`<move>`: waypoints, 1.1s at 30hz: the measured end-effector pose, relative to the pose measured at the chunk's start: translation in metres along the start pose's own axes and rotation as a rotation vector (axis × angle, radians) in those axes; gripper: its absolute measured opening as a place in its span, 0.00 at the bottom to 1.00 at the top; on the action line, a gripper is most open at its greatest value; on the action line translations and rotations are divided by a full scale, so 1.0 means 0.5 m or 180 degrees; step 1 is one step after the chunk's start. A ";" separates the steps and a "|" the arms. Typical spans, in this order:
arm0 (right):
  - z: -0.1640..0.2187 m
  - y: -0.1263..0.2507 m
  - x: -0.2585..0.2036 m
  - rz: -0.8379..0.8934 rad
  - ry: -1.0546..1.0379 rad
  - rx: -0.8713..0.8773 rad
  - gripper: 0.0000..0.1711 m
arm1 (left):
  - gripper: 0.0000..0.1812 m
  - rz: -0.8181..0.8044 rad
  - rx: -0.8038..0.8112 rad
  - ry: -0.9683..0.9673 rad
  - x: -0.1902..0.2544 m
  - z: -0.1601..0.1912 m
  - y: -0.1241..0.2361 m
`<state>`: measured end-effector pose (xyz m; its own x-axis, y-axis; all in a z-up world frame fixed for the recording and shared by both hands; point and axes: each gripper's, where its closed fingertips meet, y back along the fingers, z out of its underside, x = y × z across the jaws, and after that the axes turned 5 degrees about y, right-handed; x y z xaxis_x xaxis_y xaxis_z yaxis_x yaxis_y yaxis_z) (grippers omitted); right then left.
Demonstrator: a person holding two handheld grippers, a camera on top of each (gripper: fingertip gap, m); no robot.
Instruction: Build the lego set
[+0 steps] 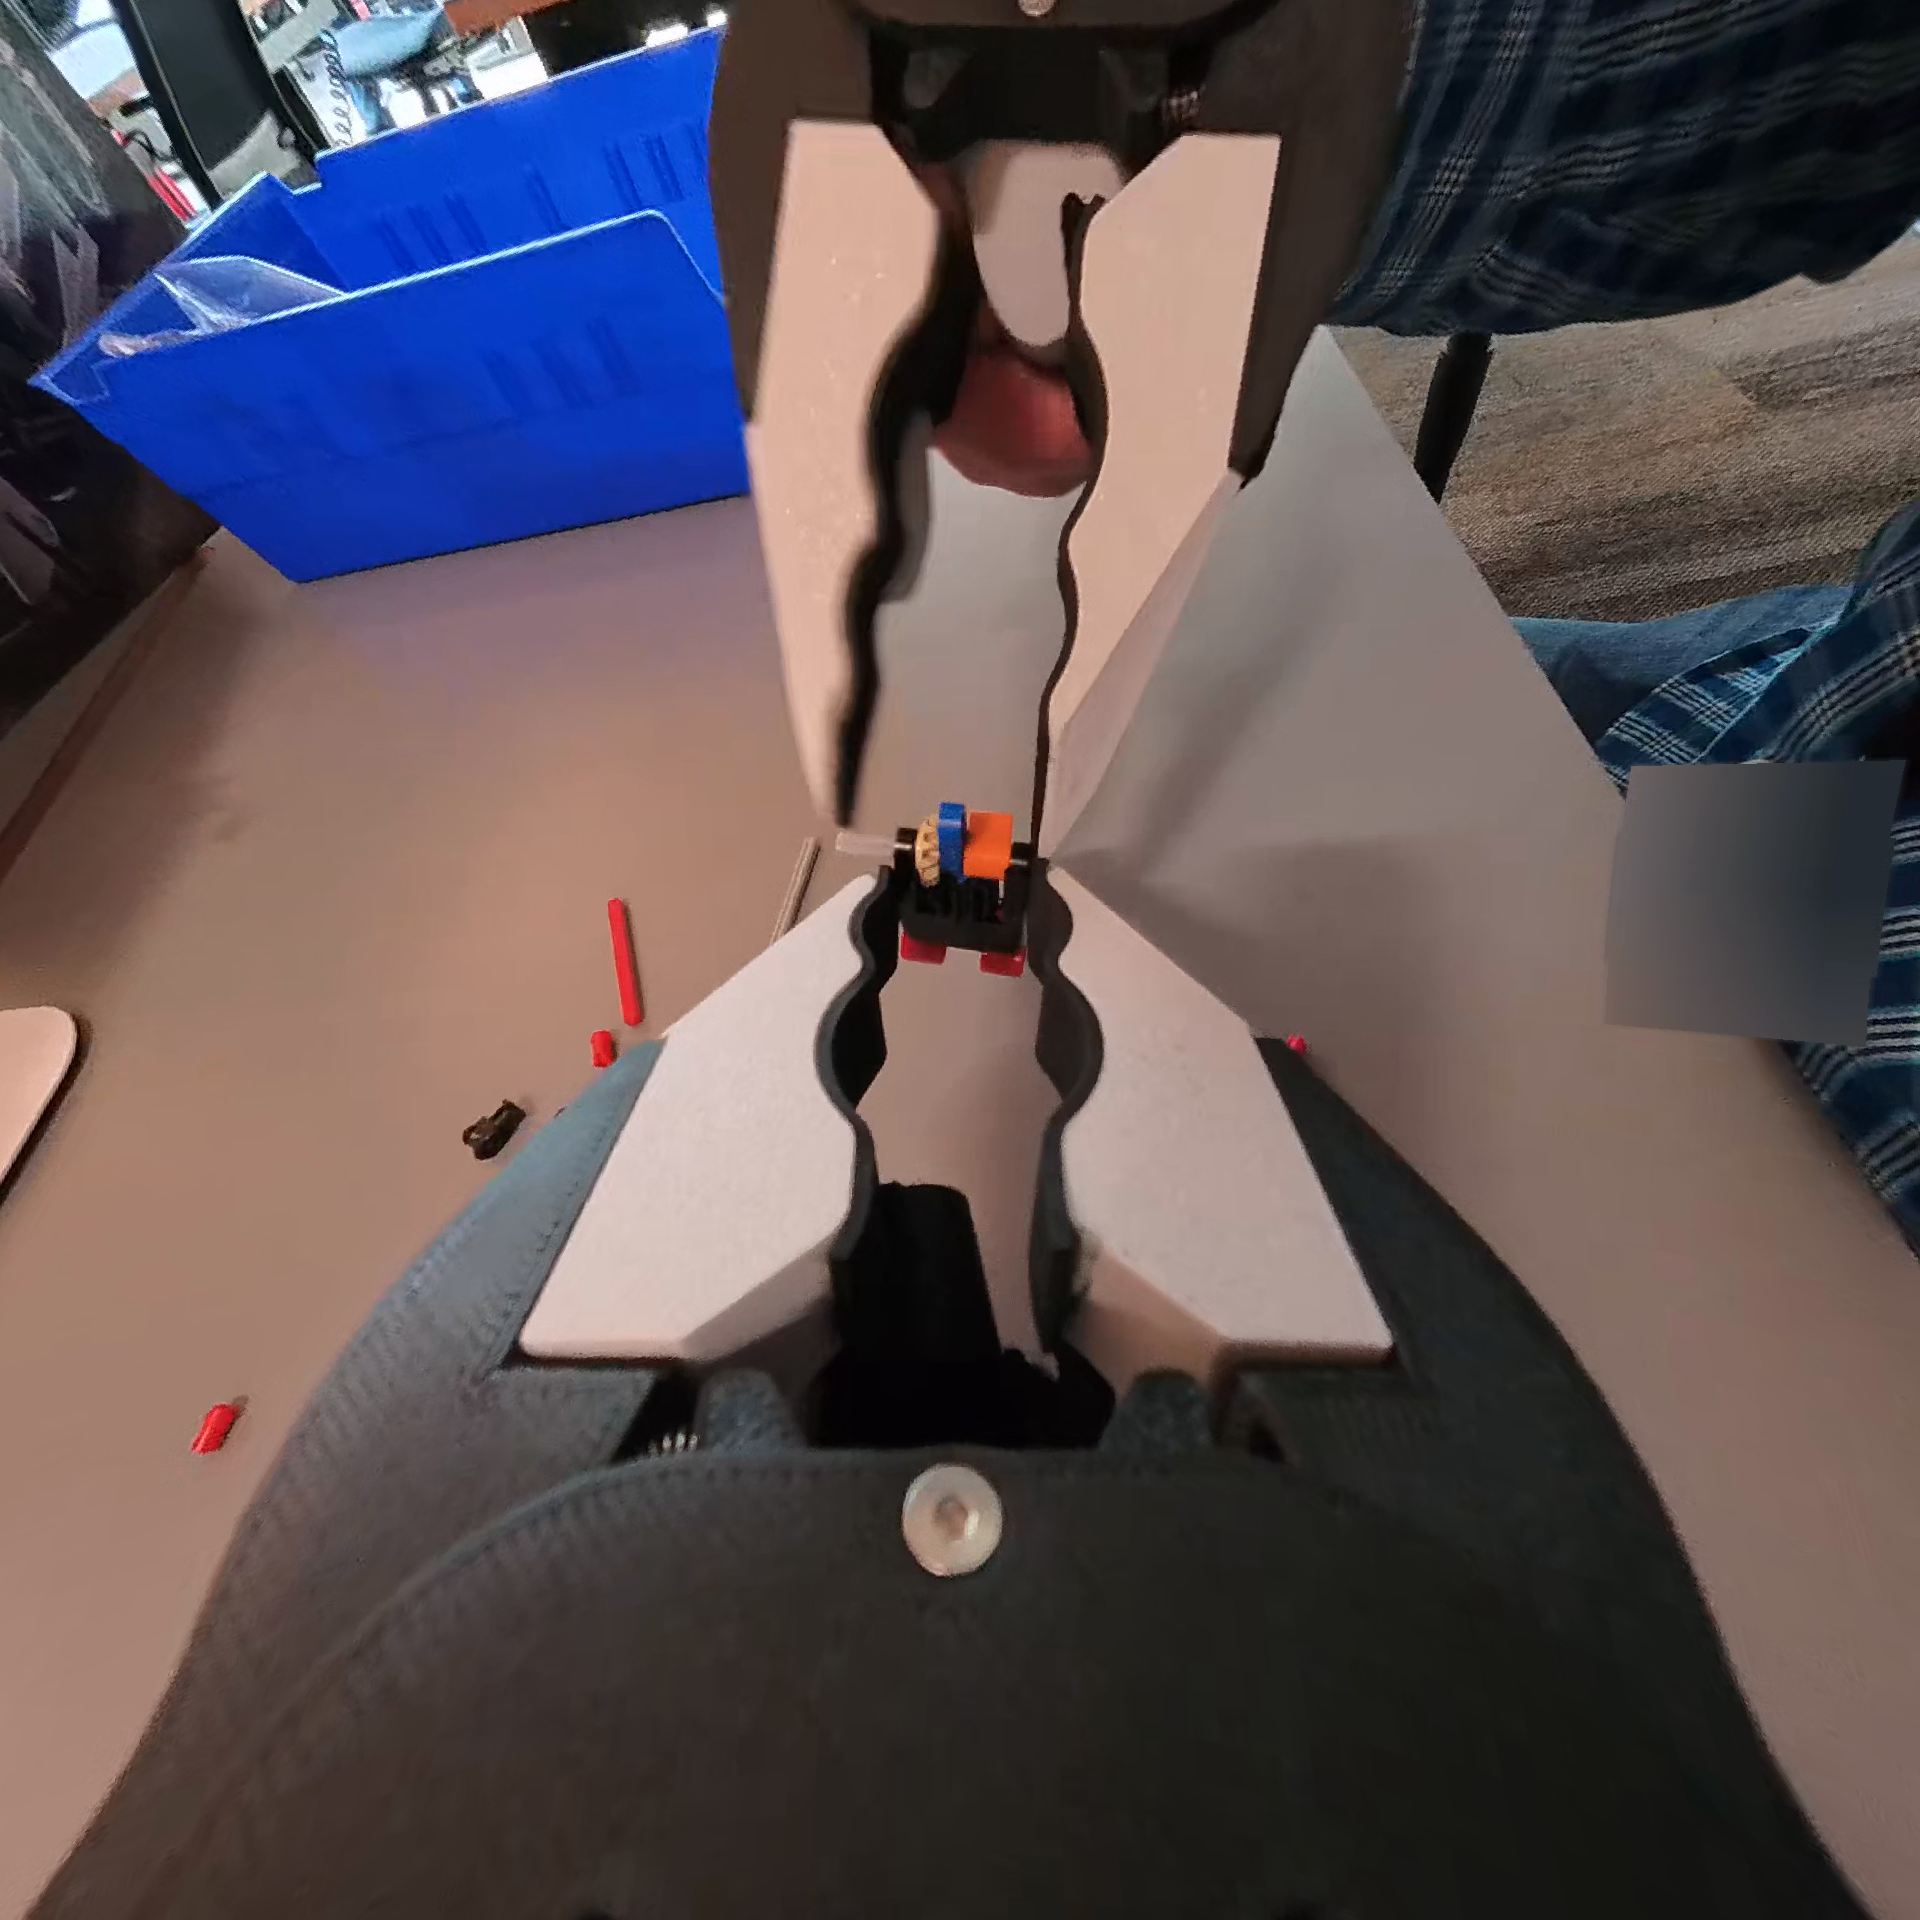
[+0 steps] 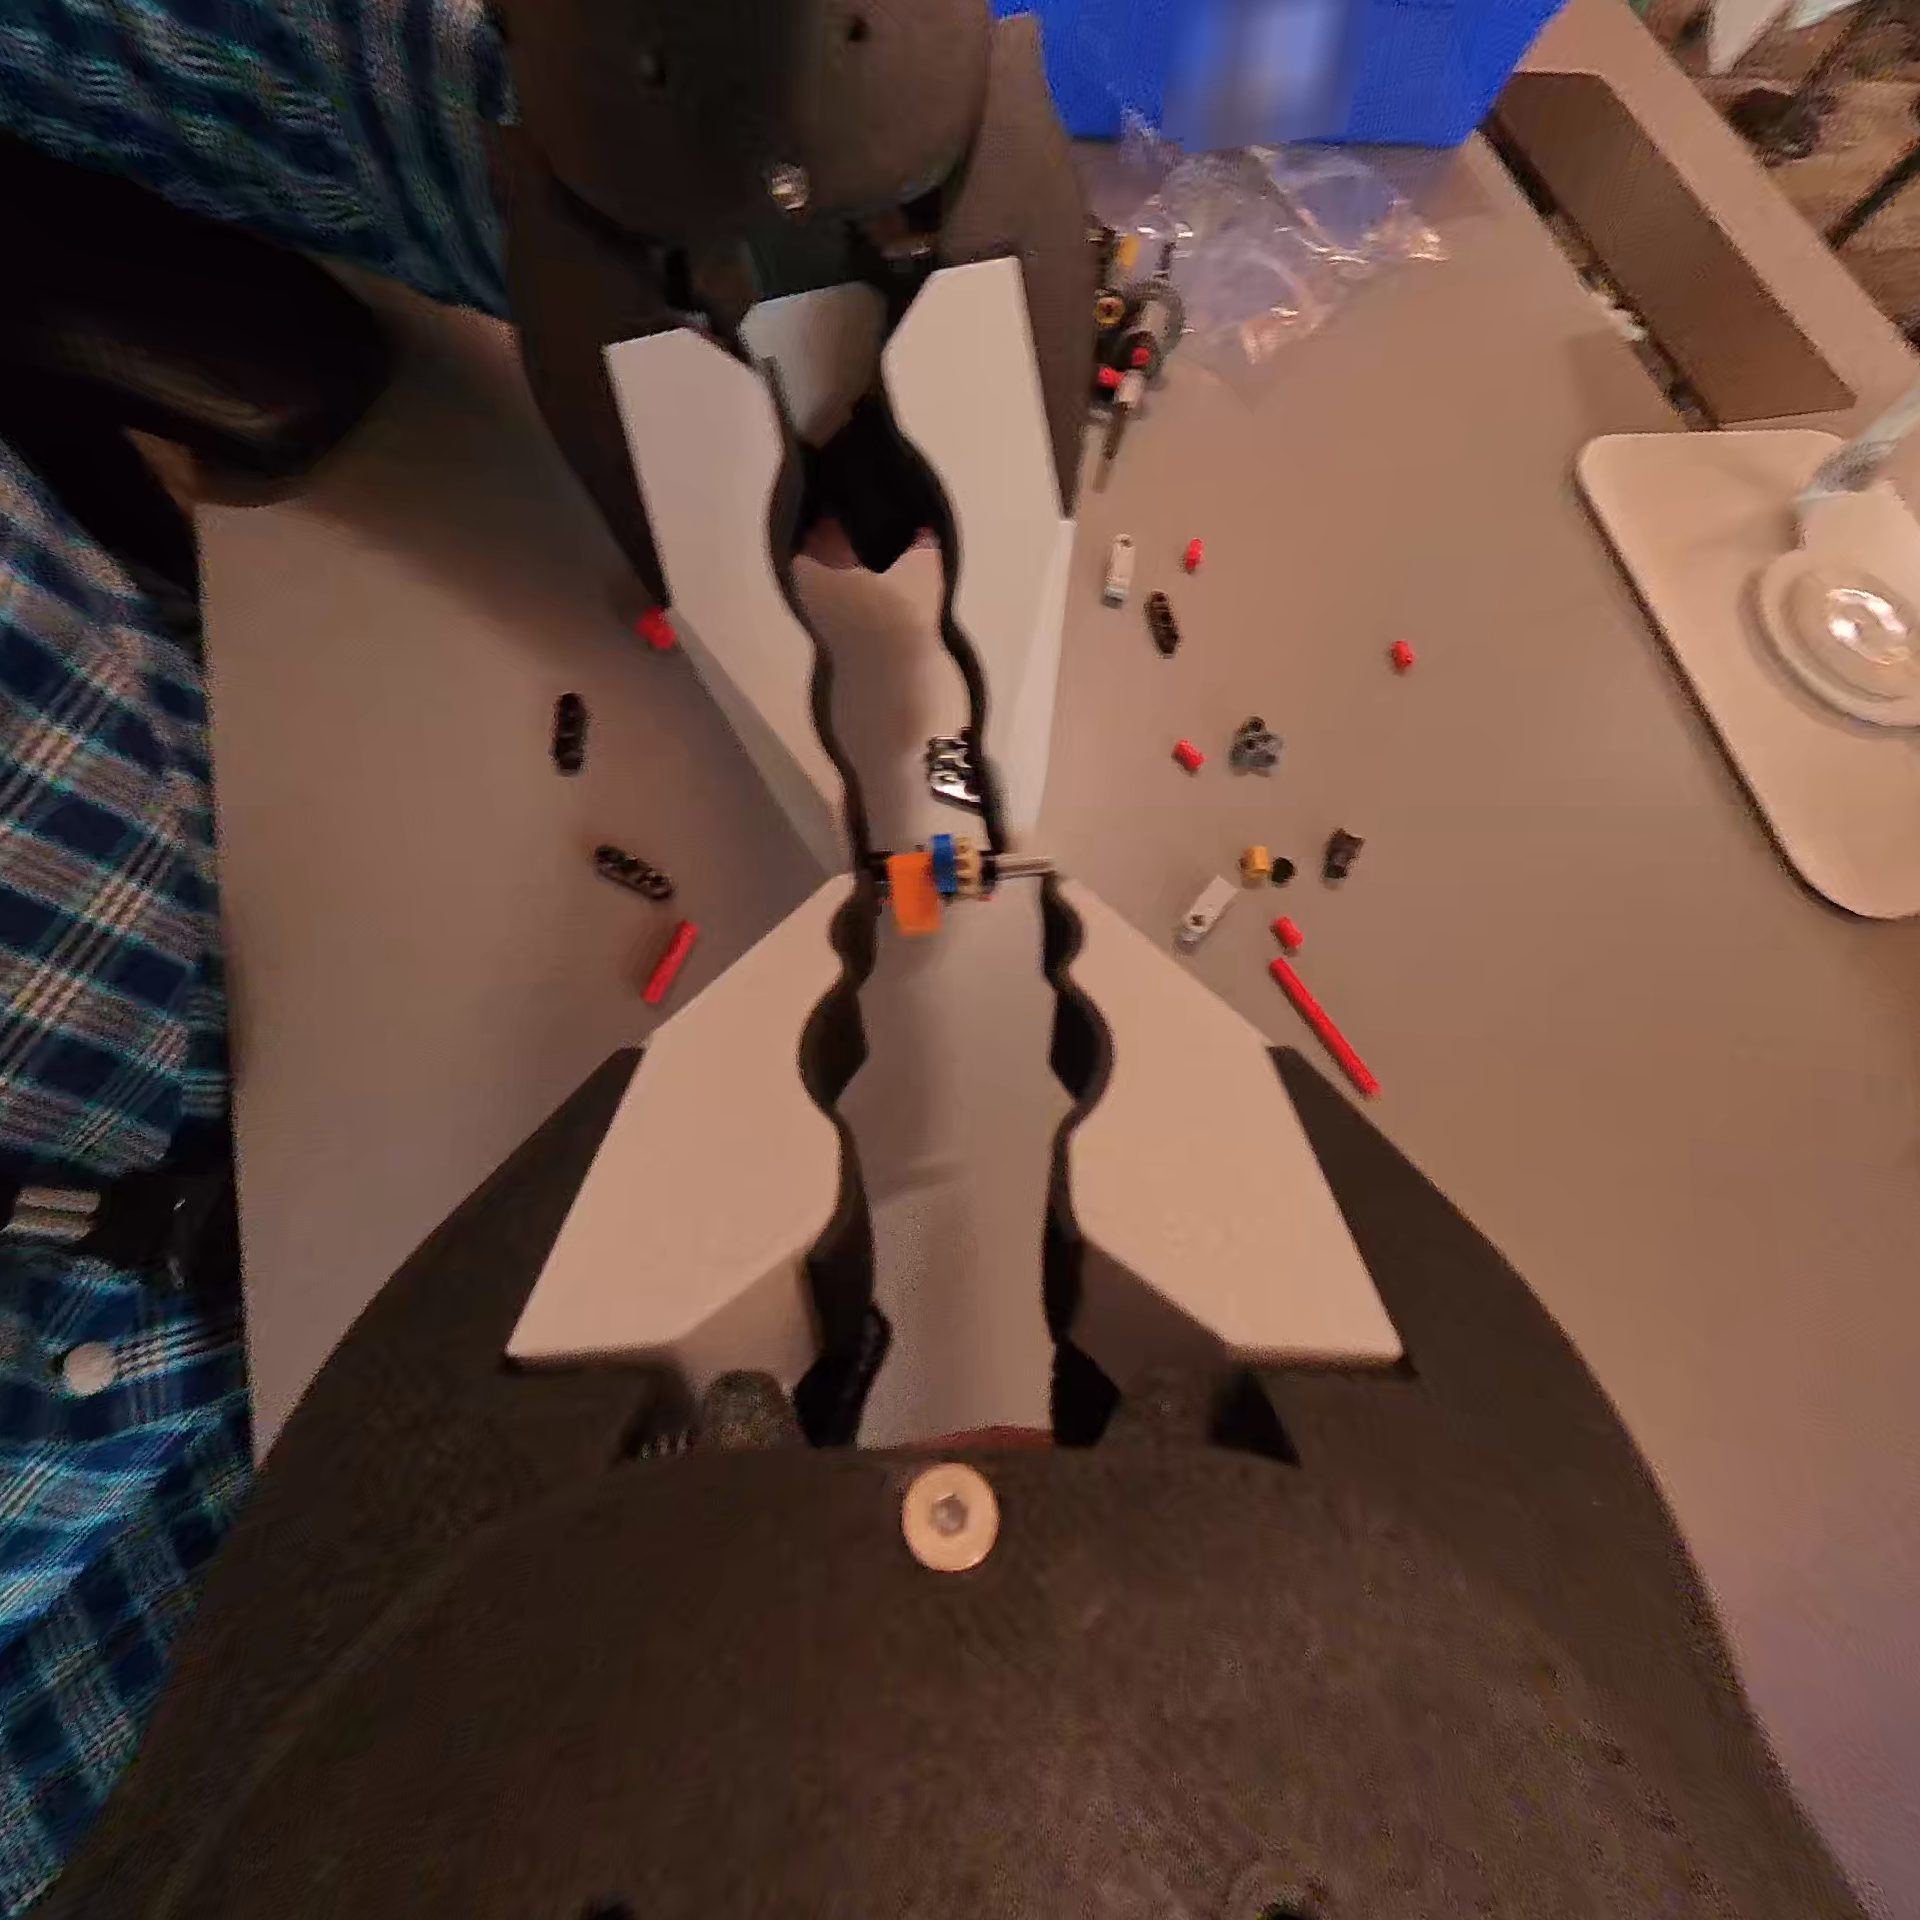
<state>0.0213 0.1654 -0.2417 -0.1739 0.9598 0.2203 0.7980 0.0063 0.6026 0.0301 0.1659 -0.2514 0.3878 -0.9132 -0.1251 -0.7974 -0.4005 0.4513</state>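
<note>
A: Orange, blue and tan pieces on a grey axle [image 1: 857, 844] over a black base with red pins. That's the assembly [image 1: 987, 844], held off the table [image 1: 416, 779] between both tools.

B: Who has it?

A: The left gripper [image 1: 958, 899] is pinching the black base from the near side. Looks like it's the vise, keeping the thing steady and the axle level.

B: And the right gripper [image 2: 951, 894]?

A: It comes in from the far side, opposite the left one. Its jaws are narrowed to about the axle's length, one tip at each end. I can't tell whether it's really clamped or just touching.

B: Why there?

A: My guess is it's squeezing the stack along the axle, or seating the axle.

B: Anything else?

A: Loose parts [image 2: 1325, 1023], red and black, lie scattered right and left on the table, within reach. The blue bin [image 1: 468, 343] sits far left, out of the way.
</note>
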 end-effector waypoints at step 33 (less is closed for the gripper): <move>0.040 -0.010 -0.013 0.0131 -0.0193 0.0045 0.11 | 0.13 -0.0038 -0.0313 -0.0085 0.000 0.027 -0.037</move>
<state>0.0299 0.1648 -0.2614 -0.1059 0.9746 0.1976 0.8120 -0.0299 0.5829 0.0385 0.1724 -0.2715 0.3836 -0.9106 -0.1539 -0.7431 -0.4033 0.5341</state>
